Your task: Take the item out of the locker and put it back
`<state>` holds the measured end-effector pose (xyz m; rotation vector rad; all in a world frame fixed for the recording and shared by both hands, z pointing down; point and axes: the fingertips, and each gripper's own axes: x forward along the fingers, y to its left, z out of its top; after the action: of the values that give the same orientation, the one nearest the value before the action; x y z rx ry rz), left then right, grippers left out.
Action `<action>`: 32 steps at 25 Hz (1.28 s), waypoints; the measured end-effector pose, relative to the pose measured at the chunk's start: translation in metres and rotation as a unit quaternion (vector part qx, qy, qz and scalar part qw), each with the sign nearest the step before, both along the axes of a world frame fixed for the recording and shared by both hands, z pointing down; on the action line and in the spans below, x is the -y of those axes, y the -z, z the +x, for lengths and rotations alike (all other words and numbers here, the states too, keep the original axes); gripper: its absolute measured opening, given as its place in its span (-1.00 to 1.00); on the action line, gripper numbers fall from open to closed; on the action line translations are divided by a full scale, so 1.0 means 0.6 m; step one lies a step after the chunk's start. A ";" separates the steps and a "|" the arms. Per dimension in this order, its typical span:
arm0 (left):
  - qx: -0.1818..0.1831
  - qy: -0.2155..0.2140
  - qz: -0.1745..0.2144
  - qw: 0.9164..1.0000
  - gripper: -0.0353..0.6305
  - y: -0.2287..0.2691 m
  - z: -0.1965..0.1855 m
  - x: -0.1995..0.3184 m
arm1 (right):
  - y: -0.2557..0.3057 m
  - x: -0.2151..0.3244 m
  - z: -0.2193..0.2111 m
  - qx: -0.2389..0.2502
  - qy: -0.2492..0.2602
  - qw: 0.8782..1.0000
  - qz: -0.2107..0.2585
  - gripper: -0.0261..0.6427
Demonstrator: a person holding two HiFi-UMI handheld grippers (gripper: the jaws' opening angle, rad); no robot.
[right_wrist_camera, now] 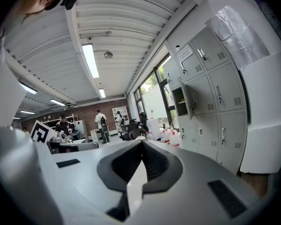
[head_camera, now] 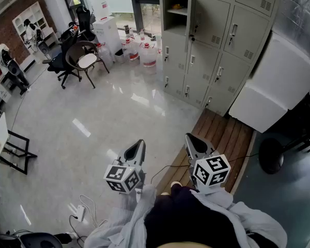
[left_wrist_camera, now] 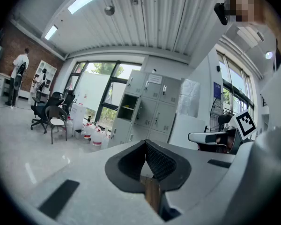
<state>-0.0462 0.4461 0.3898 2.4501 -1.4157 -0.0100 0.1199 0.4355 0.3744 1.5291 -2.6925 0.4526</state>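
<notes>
**Approach stance, head view.** I am holding the left claw [head_camera: 139,144] and the right claw [head_camera: 192,138] side by side, each pressed closed on nothing. The lockers [head_camera: 217,45] are standing well ahead of both claws. One upper compartment [head_camera: 171,25] is hanging open, with a small yellowish item [head_camera: 176,6] lying on its shelf. I am not reaching for it yet, and I cannot judge whether the task is starting or already finishing.
</notes>
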 end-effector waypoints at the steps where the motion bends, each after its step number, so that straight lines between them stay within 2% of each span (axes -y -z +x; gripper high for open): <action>1: 0.000 -0.003 0.000 1.000 -0.88 -0.001 0.000 0.003 | -0.001 0.001 0.001 0.000 -0.002 1.000 0.000 -0.92; 12: -0.003 -0.021 -0.001 1.000 -0.88 0.002 -0.003 0.010 | -0.010 -0.002 -0.013 -0.001 -0.008 1.000 -0.009 -0.93; 24: 0.000 -0.033 -0.018 0.999 -0.88 -0.033 -0.012 -0.019 | -0.069 -0.043 -0.028 -0.007 -0.017 0.999 -0.048 -0.92; 32: -0.008 -0.026 -0.021 0.999 -0.88 -0.041 -0.023 0.020 | -0.074 0.015 -0.039 -0.009 -0.021 0.999 -0.040 -0.92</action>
<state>-0.0597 0.4339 0.4145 2.4454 -1.3321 0.0111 0.0968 0.4267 0.4186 1.5640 -2.5990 0.5384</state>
